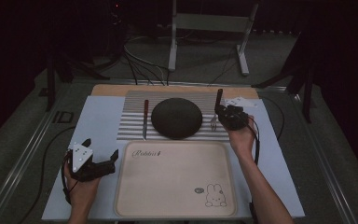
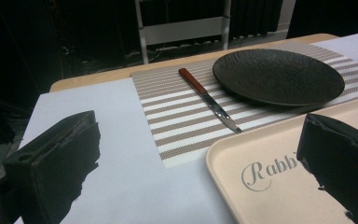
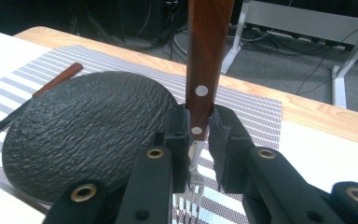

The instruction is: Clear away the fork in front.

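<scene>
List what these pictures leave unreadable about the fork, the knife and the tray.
- fork: handle top cut off by the right gripper view's upper edge; tine tips hidden behind the right gripper.
- knife: blade edge too small in the high view.
- tray: lettering blocked by the left gripper's fingers in its own view.

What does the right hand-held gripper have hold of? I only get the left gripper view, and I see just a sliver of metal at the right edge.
Observer: The right hand-held gripper is shut on a fork with a wooden handle, held upright, tines down.
Operator: Where is it relative to the plate?
Observer: Just right of the black plate, tines over the striped placemat.
Operator: Is anything on the tray further down?
Observer: No, the beige tray is bare; a rabbit drawing sits at its near right corner.
</scene>
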Tool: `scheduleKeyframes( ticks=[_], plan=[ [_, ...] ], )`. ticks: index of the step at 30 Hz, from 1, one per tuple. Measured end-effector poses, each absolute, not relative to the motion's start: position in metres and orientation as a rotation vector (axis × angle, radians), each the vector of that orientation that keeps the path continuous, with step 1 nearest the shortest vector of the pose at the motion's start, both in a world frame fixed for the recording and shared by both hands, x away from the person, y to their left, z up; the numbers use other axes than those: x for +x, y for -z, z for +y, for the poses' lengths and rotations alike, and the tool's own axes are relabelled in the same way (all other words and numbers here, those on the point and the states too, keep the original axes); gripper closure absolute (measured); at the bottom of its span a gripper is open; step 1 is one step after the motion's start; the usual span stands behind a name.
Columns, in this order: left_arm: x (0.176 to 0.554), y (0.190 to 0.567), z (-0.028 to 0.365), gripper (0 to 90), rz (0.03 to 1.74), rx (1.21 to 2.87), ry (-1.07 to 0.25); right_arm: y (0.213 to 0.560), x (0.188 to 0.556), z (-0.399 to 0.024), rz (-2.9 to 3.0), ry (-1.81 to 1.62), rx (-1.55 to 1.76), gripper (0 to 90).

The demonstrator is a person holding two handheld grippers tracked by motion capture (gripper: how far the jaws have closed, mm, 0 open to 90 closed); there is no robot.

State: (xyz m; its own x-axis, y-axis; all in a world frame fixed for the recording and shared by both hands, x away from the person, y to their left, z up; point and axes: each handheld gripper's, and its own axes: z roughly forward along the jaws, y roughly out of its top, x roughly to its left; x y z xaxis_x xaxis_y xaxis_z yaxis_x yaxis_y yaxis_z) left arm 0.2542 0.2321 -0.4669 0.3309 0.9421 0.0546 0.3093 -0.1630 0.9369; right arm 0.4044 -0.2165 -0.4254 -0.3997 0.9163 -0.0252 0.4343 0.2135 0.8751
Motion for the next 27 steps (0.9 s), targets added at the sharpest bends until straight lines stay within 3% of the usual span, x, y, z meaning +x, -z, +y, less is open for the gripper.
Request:
scheduleKeyframes(
  ticks=[27],
  plan=[
    [0.26,0.463,0.217,0.0,1.099,1.705,-0.83,0.407,0.363,-0.208,1.941,-1.208,1.089,78.1]
  ],
)
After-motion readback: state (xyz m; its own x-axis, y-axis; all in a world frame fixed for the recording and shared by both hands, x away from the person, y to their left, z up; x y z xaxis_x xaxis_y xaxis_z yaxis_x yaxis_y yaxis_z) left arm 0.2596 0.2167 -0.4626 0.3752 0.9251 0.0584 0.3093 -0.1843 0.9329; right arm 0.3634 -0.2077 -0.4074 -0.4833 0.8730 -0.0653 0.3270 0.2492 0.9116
